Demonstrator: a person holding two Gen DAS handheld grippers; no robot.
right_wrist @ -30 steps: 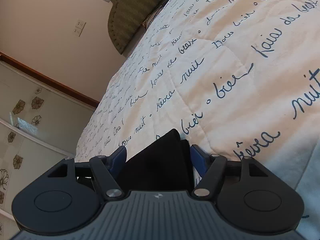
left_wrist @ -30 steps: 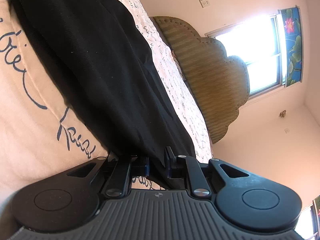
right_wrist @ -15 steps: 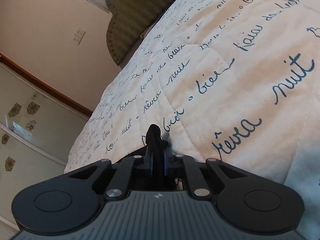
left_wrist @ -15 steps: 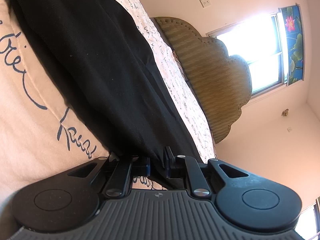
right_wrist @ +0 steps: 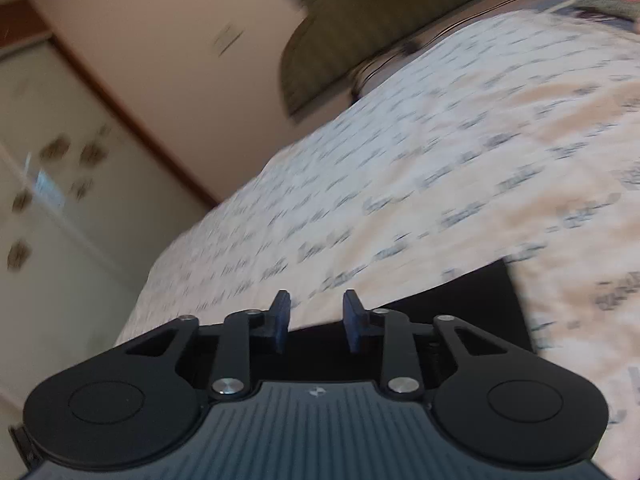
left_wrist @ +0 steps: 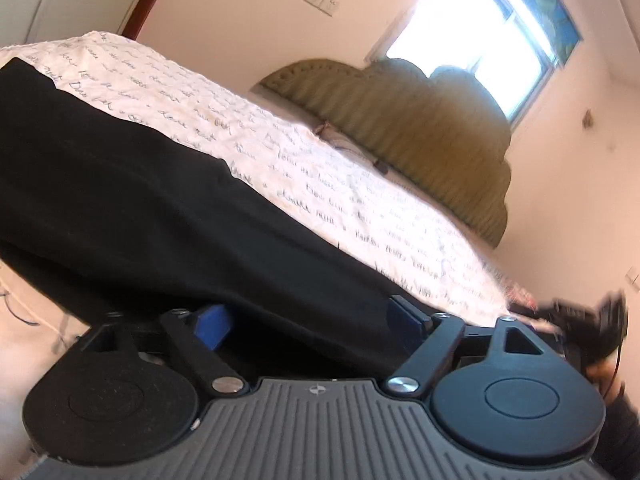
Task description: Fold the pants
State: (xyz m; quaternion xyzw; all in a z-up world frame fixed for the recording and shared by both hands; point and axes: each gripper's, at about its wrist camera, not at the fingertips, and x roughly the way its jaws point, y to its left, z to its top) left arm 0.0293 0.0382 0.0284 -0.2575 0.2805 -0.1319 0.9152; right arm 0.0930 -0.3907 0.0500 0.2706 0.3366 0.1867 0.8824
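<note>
The black pants [left_wrist: 140, 184] lie flat in a long band across the bedspread, running from the upper left down to my left gripper [left_wrist: 308, 322]. Its jaws are opening and stand wide apart, the blue pads [left_wrist: 212, 324] clear of the cloth that sags between them. In the right wrist view a corner of the black pants [right_wrist: 460, 304] lies on the bed just under and right of my right gripper [right_wrist: 317, 320]. Those jaws are opening too, with only bedspread showing between the fingertips. The right gripper [left_wrist: 580, 320], held by a hand, shows blurred at the left view's right edge.
The cream bedspread [left_wrist: 320, 168] with blue script covers the whole bed. An olive padded headboard [left_wrist: 420, 120] stands at its far end under a bright window [left_wrist: 480, 20]. A pale wardrobe door with flower prints [right_wrist: 48, 160] stands beyond the bed's left side.
Both grippers were shut on black cloth half a second ago; now both have let go and spread their jaws. Both views have rolled towards level and pulled up and away from the bed.
</note>
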